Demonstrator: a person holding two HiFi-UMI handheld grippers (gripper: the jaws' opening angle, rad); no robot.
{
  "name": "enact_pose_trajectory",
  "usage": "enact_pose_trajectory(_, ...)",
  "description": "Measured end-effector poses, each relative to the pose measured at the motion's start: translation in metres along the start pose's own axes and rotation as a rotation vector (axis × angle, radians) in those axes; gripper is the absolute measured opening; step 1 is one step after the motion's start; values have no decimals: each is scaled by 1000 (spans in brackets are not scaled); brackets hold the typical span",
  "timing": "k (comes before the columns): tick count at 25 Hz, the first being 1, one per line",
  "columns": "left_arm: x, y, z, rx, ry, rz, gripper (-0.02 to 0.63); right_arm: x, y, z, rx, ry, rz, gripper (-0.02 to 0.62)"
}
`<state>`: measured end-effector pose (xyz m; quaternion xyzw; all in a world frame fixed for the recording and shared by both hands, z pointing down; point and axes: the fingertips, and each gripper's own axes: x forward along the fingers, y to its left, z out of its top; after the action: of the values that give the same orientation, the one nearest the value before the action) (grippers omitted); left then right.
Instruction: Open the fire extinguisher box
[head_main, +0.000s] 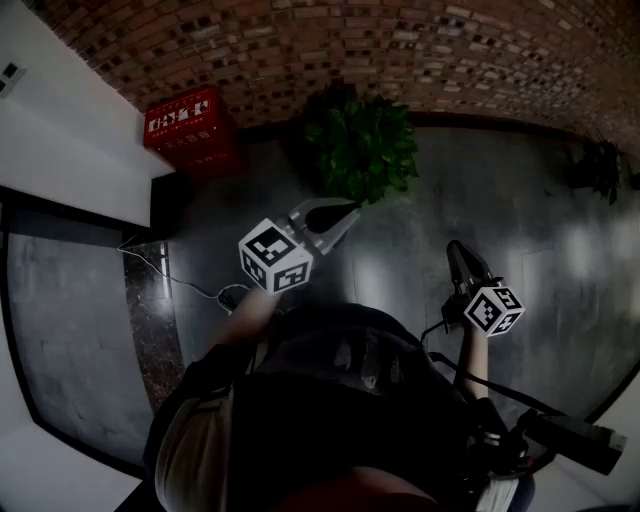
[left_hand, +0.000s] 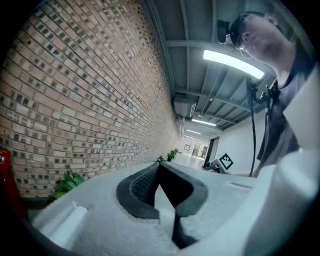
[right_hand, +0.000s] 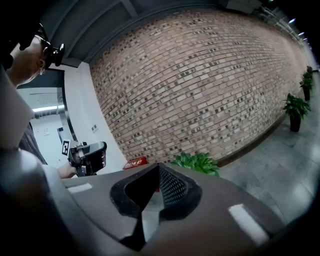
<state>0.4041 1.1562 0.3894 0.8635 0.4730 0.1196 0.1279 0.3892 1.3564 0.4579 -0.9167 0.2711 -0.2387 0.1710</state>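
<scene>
Not started yet, by my read. The box is on the floor at the foot of the brick wall, upper left in head view. It's just beside the white wall corner, w/ the plant to its right along the same bricks. Lid looks down, tho it's too small to be sure. Nothing touches it.

Left tool: jaws pressed together, tips meeting, nothing btw them. Right tool: same, closed on nothing. Both are in the air over bare floor.

The relation that counts: the box lies ahead & to the left of both tools, well apart from each. Left tool is the nearer, so I'd lead w/ that one. It's aimed at the plant tho, not the box. In left gripper view the box is only a red sliver at the far left edge, so I'd need to swing left & go forward. Right gripper view has the box just left of centre but farther off, w/ the left tool btw me & it, off to the side.

The box's long axis runs along the wall. The white-labelled face is on top, and I take that for the lid. If so, I'd approach from the room side, square to the long edge. The jaws must spread first if I'm to pinch the lid's front lip.
</scene>
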Motion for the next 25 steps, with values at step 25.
enact_pose_trajectory(25,-243,177,27,-90,-152,422,-2,271,210,11,-137,163,405,0)
